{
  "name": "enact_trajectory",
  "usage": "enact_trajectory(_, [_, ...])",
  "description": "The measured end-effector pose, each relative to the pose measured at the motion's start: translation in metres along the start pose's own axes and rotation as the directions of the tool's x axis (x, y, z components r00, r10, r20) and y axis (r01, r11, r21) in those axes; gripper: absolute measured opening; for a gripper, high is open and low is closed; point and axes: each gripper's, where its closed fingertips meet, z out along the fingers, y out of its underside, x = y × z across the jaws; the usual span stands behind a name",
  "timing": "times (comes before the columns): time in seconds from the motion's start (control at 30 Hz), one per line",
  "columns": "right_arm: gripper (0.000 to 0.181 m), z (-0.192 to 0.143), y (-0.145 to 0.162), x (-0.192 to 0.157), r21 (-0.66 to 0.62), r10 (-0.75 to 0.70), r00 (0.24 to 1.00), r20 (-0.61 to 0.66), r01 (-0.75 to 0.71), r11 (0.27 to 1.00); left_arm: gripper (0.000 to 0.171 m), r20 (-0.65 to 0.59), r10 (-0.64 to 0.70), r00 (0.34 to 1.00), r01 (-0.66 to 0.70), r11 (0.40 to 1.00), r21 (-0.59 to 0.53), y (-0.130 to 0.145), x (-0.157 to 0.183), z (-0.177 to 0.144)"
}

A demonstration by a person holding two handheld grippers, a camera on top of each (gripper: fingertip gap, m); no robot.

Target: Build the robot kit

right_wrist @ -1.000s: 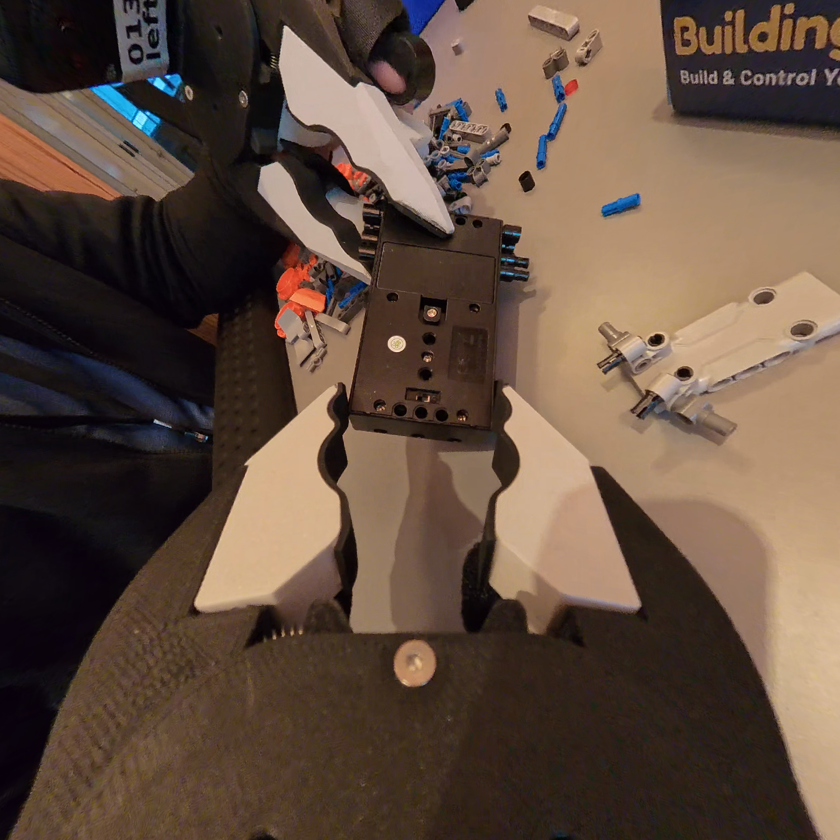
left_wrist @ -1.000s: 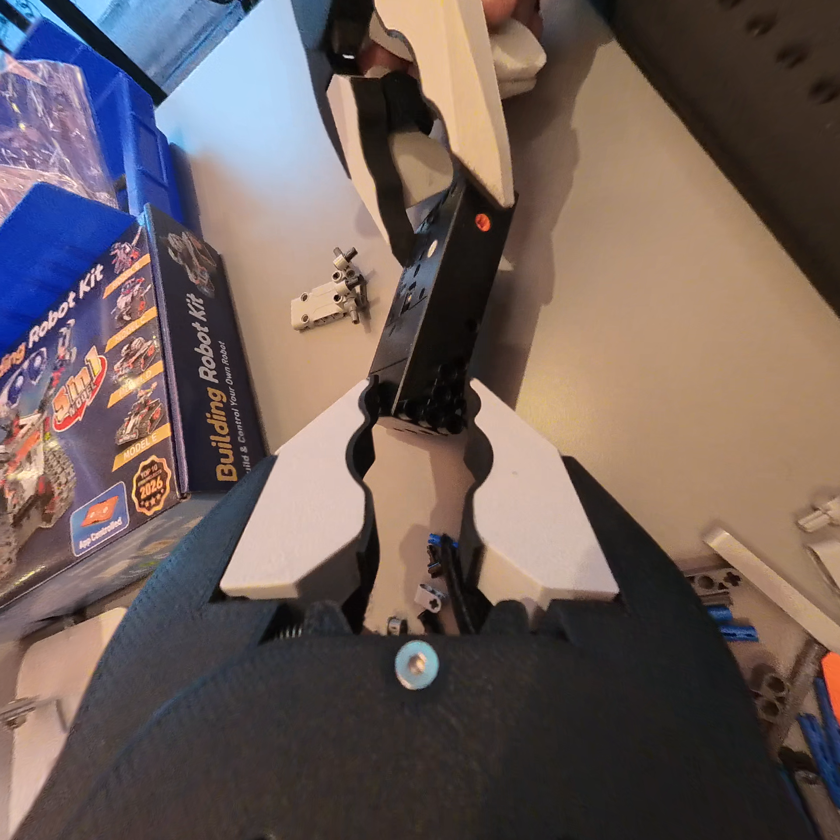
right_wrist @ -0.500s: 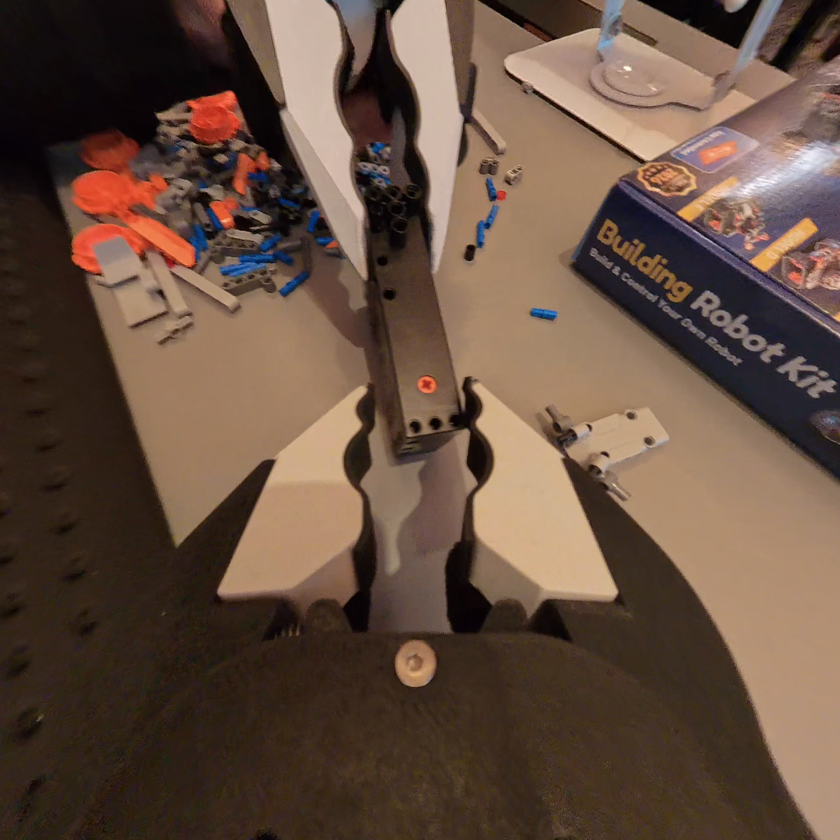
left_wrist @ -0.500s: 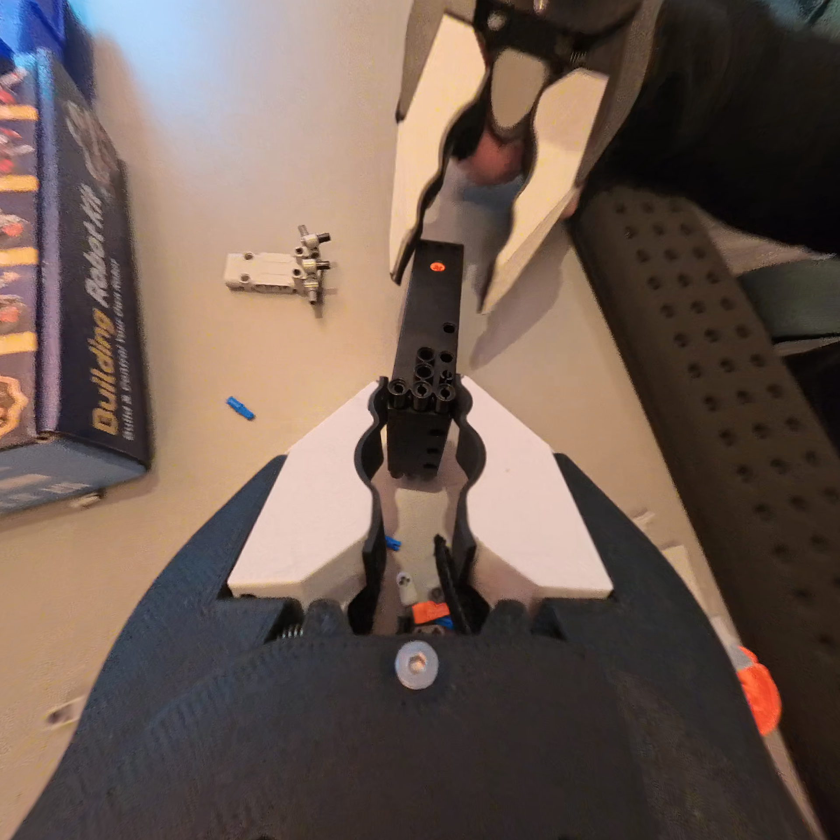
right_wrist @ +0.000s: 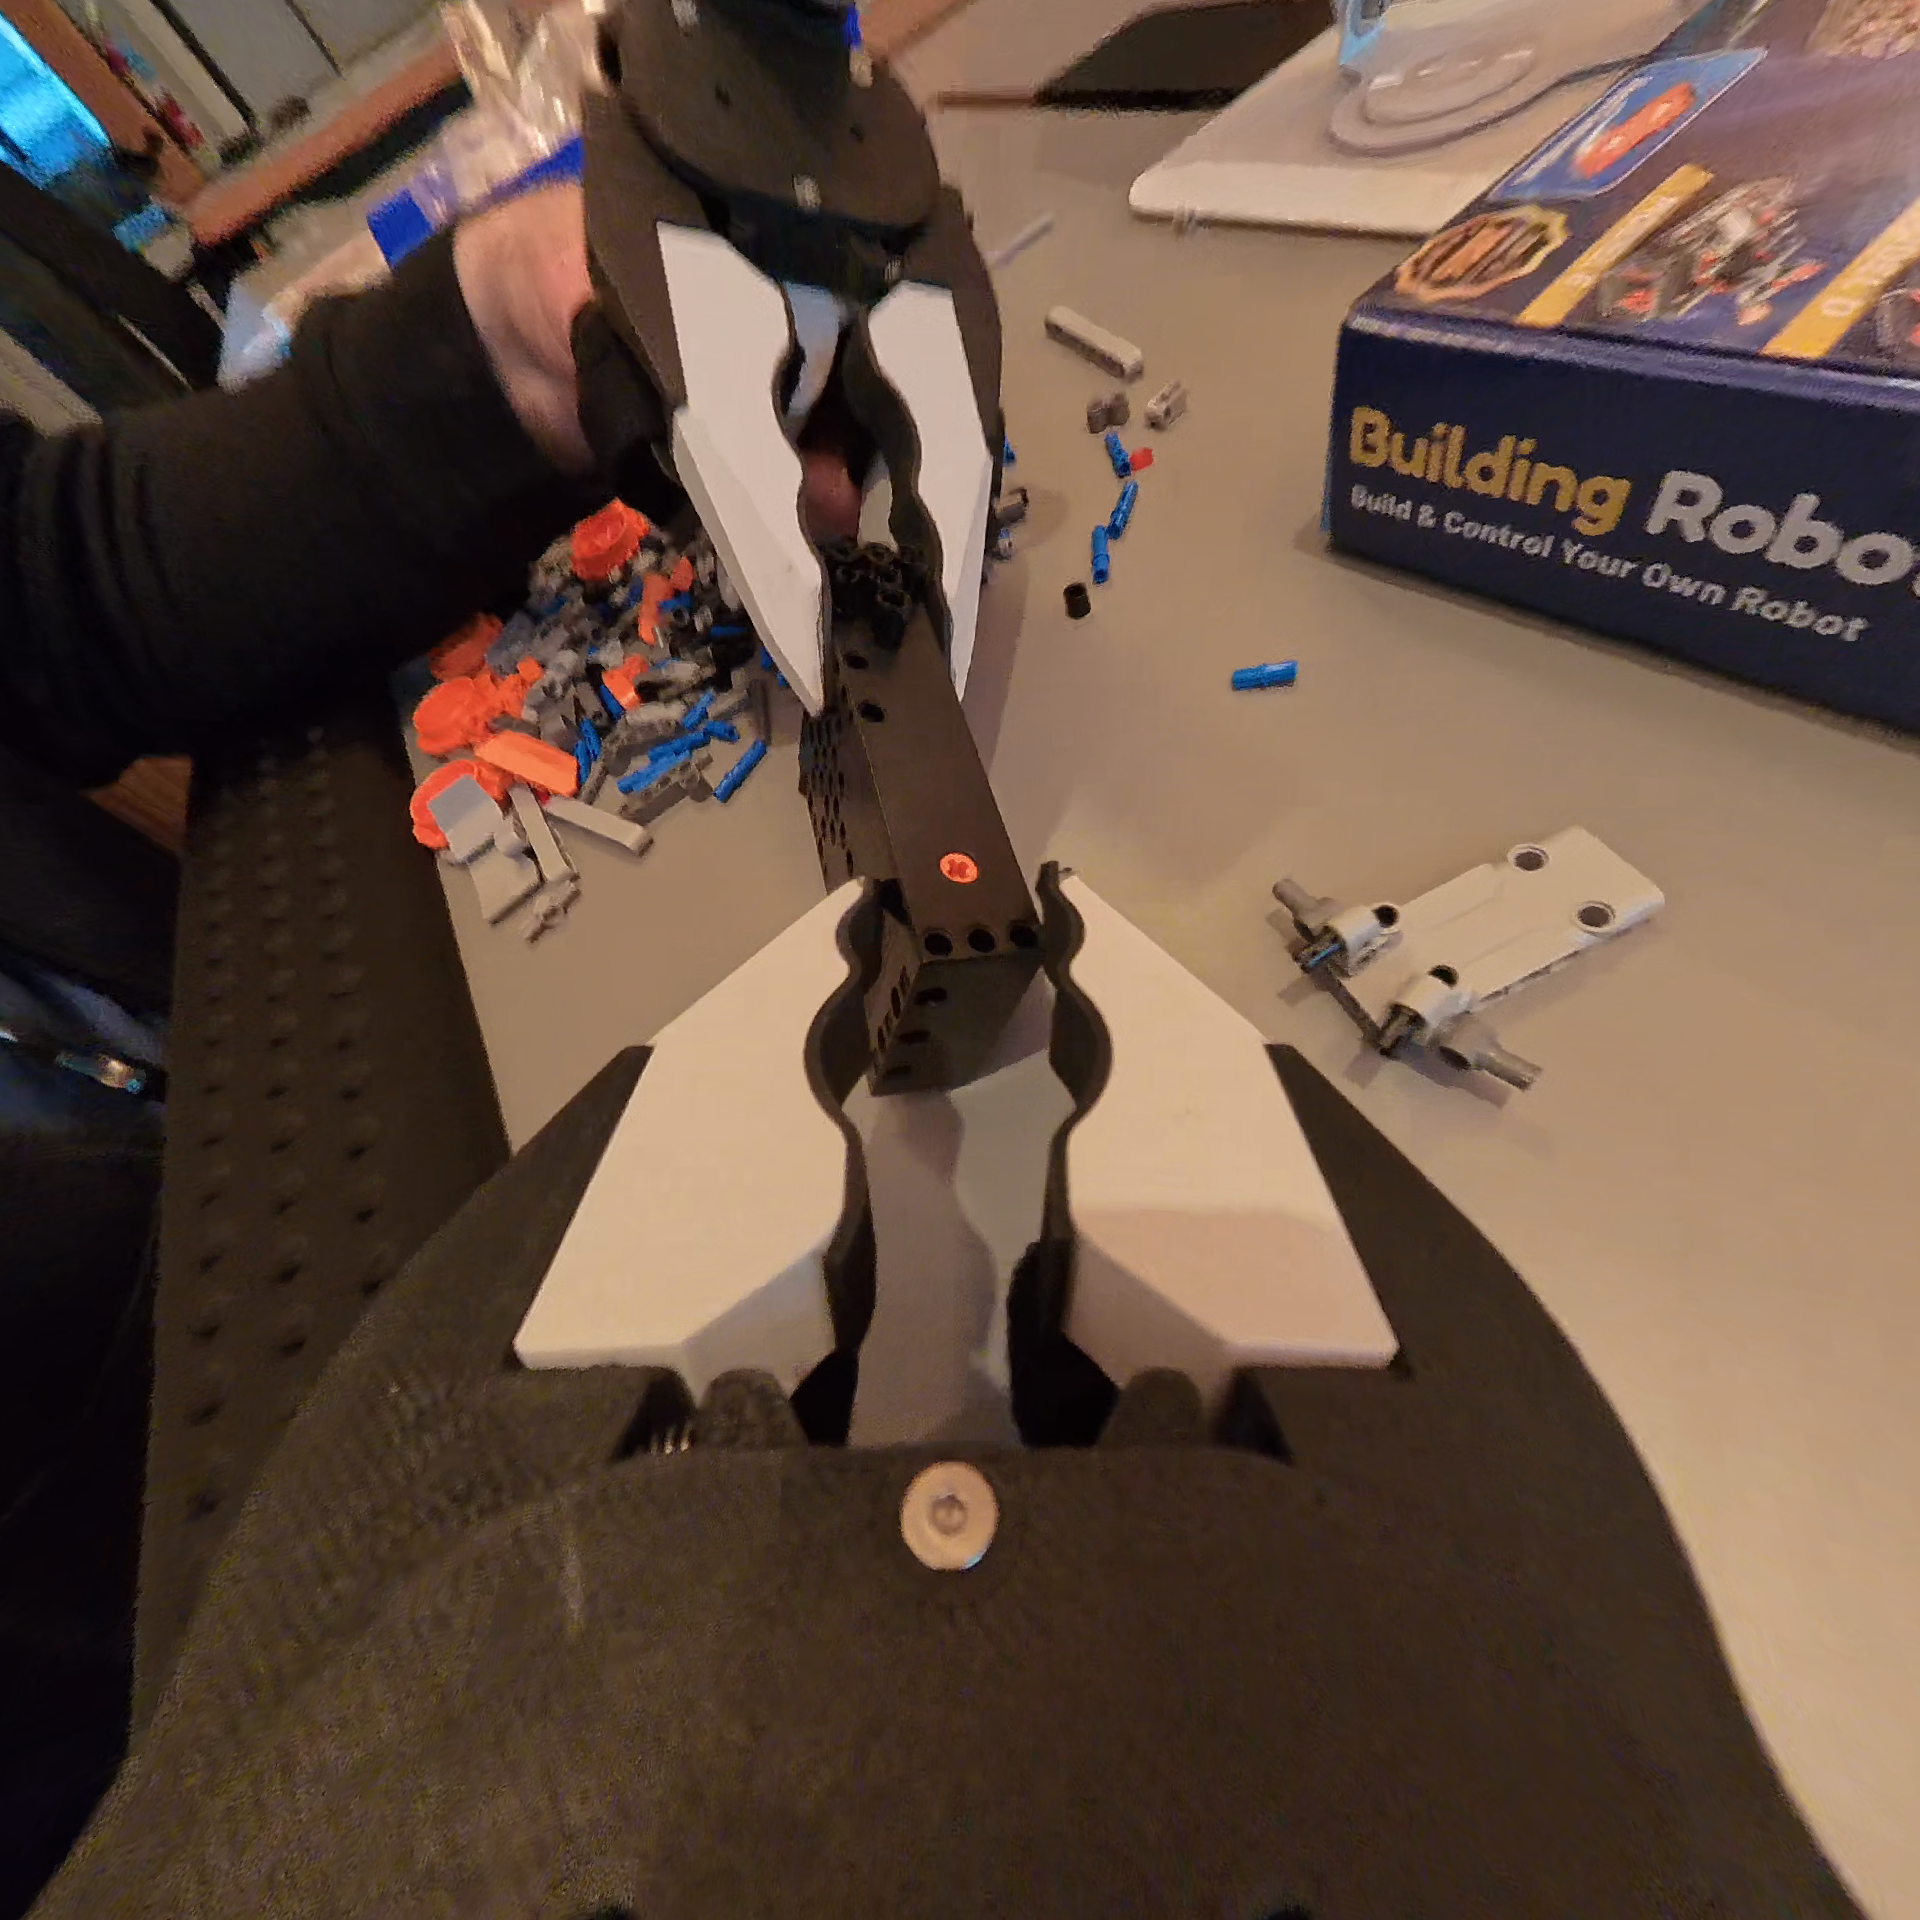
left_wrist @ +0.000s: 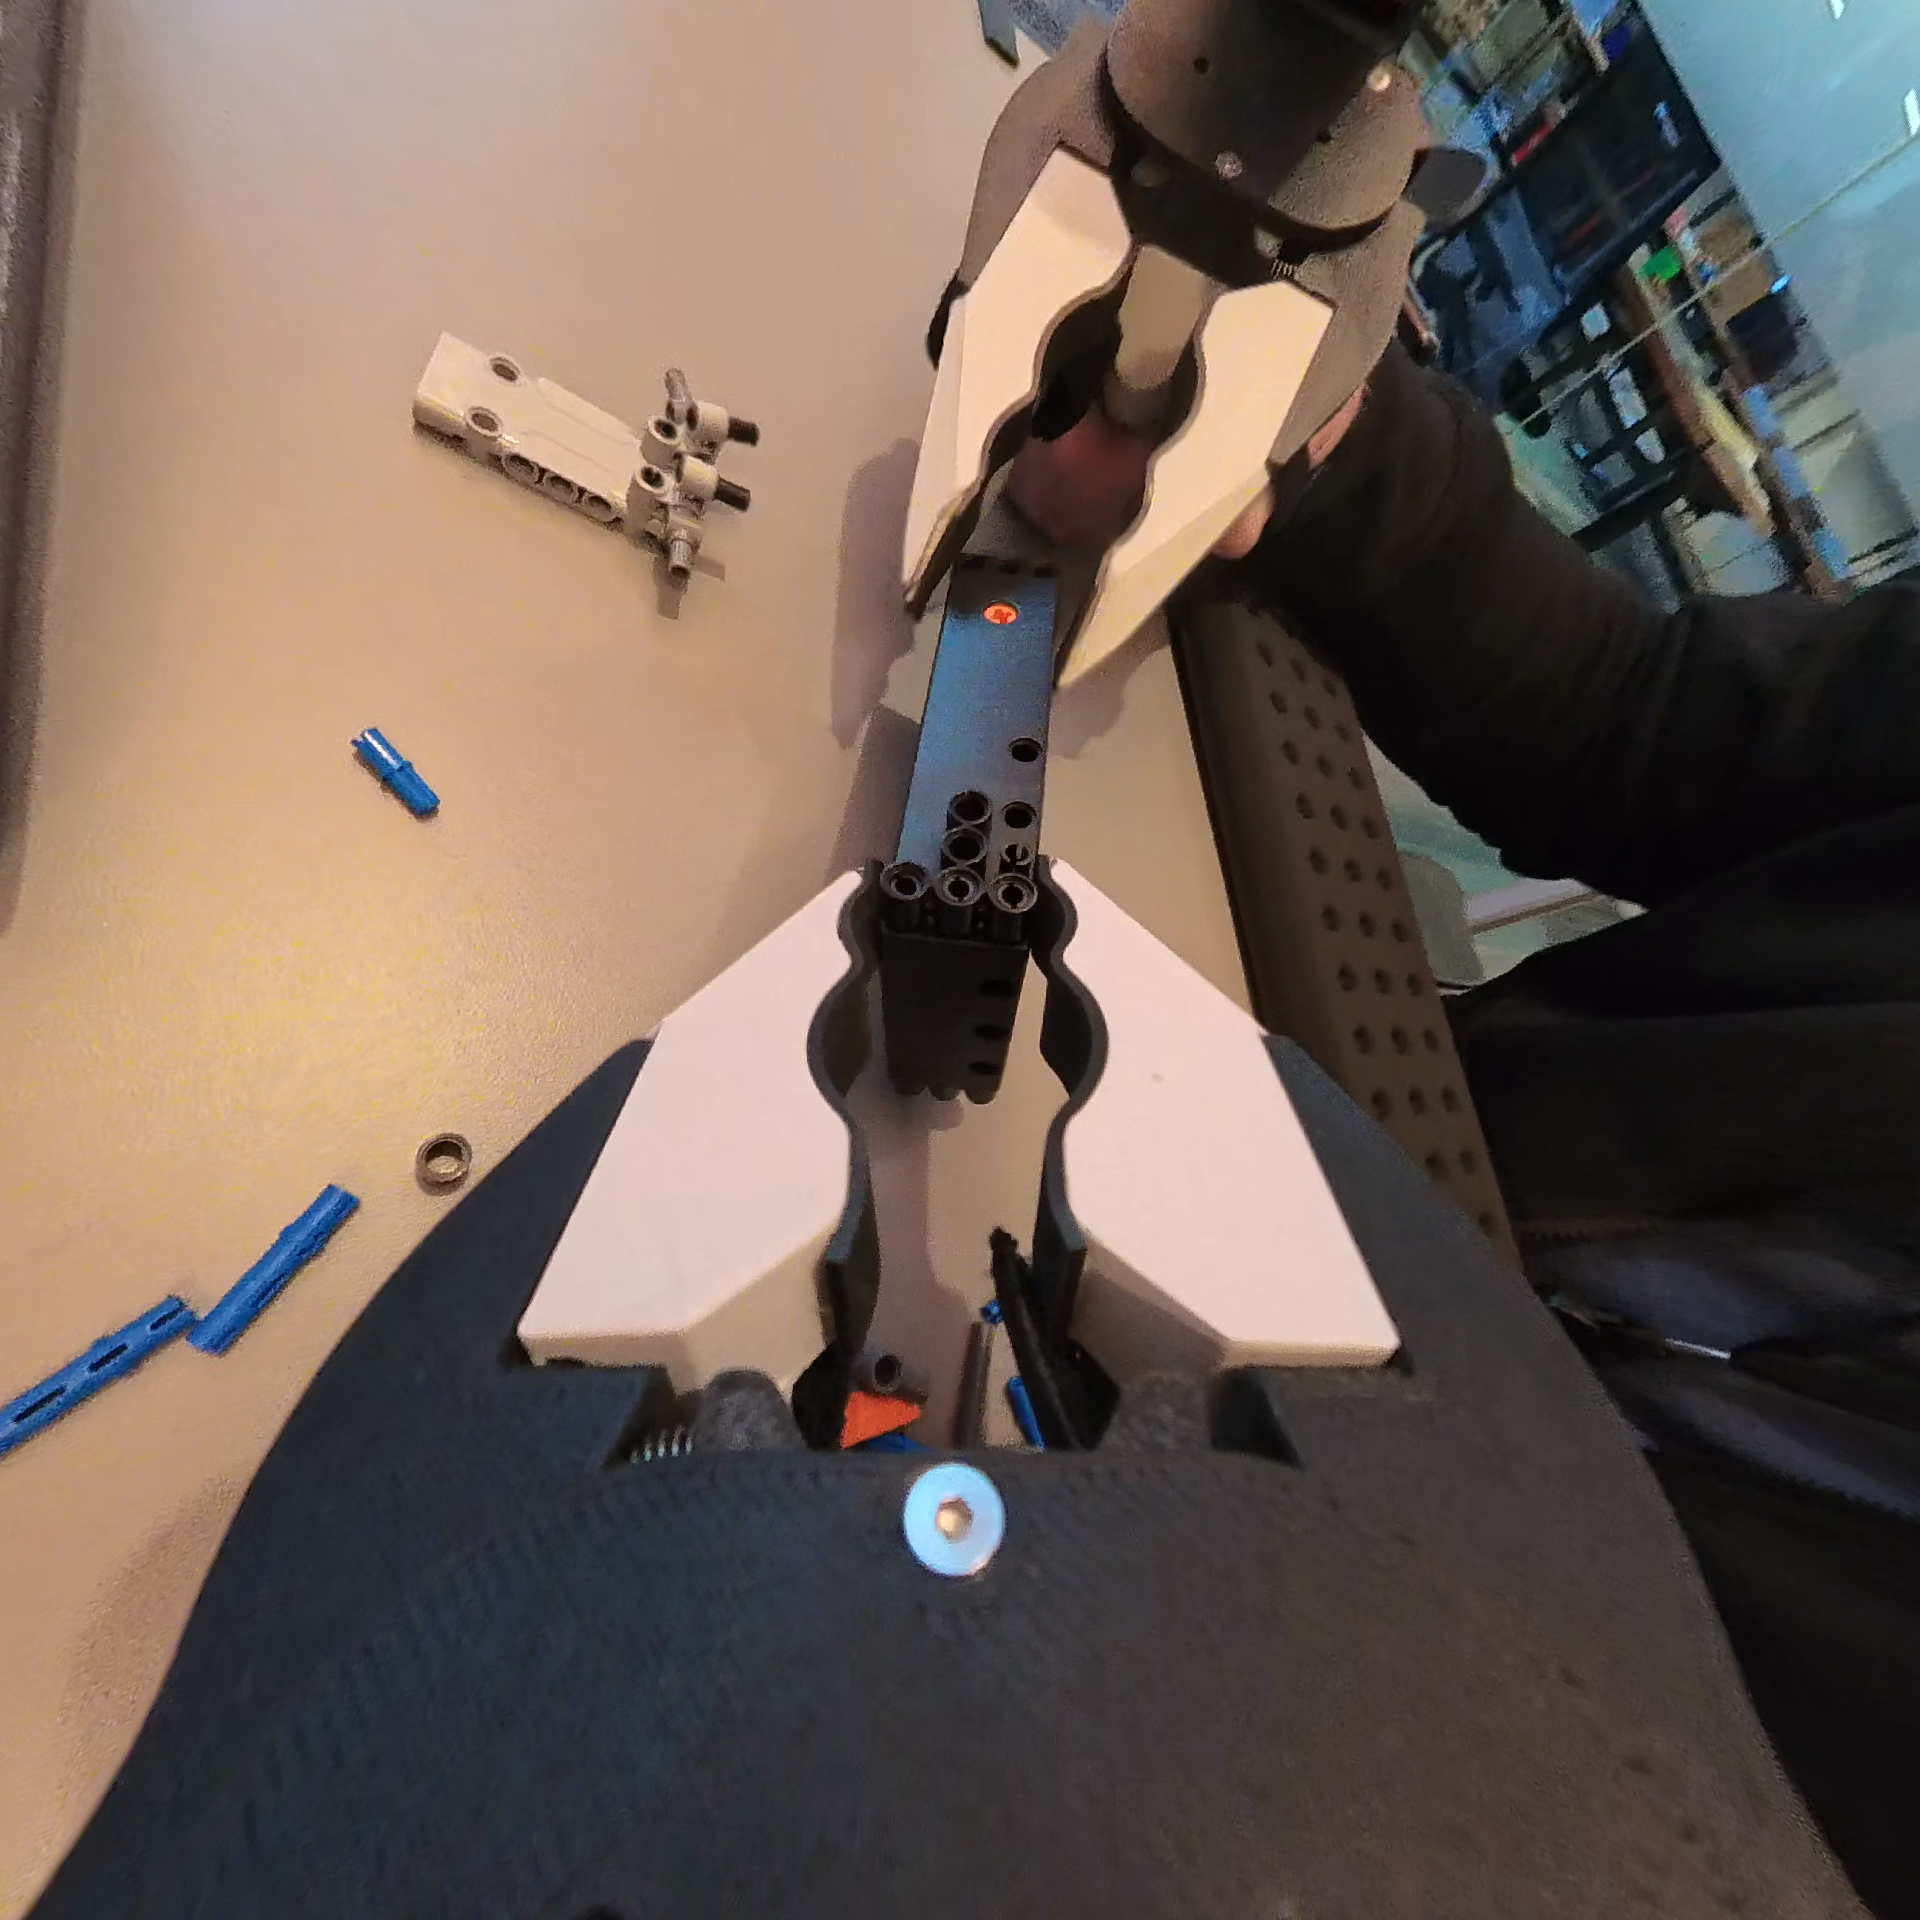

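A long black block (left_wrist: 982, 717) with rows of holes and an orange screw is held above the table between both grippers. My left gripper (left_wrist: 954, 894) is shut on the end that carries black pins. My right gripper (right_wrist: 951, 894) is shut on the other end (right_wrist: 935, 935), near the orange screw. In the left wrist view the right gripper (left_wrist: 997, 603) shows at the block's far end. In the right wrist view the left gripper (right_wrist: 883, 665) shows at the far end, held by a hand in a black sleeve.
A grey beam with connectors (left_wrist: 582, 457) lies on the table, also in the right wrist view (right_wrist: 1455, 956). A pile of orange, blue and grey parts (right_wrist: 582, 707) lies at the left. A dark blue kit box (right_wrist: 1662, 416) stands at the right. Loose blue pins (left_wrist: 395, 769) lie around. My right fingertips sit around 6 cm from my left ones.
The block was turned from flat-side-up onto its narrow side, and both grippers swung round with it. Both kept their hold on its ends.
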Motion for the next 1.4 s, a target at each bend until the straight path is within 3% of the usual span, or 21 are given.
enact_trajectory(0.2, [0.03,-0.019,-0.016,0.015,0.129,0.086,0.996,-0.015,-0.083,0.988,0.026,-0.014,-0.068,0.998,0.068,0.998,0.012,-0.001,-0.004,0.001])
enact_trajectory(0.47, [0.027,-0.011,-0.006,0.015,0.06,0.041,0.998,-0.049,-0.038,0.997,0.026,-0.018,-0.104,0.994,0.104,0.994,0.019,-0.001,-0.008,0.0])
enact_trajectory(0.6, [0.01,-0.01,-0.005,0.015,0.048,0.016,0.998,-0.059,-0.014,0.999,0.028,0.014,-0.11,0.994,0.11,0.994,0.002,0.003,-0.014,0.002])
enact_trajectory(1.4, [0.016,-0.023,-0.011,0.023,0.107,0.004,0.996,-0.086,0.005,0.994,0.029,0.041,-0.068,0.997,0.068,0.998,-0.011,0.002,-0.013,0.004])
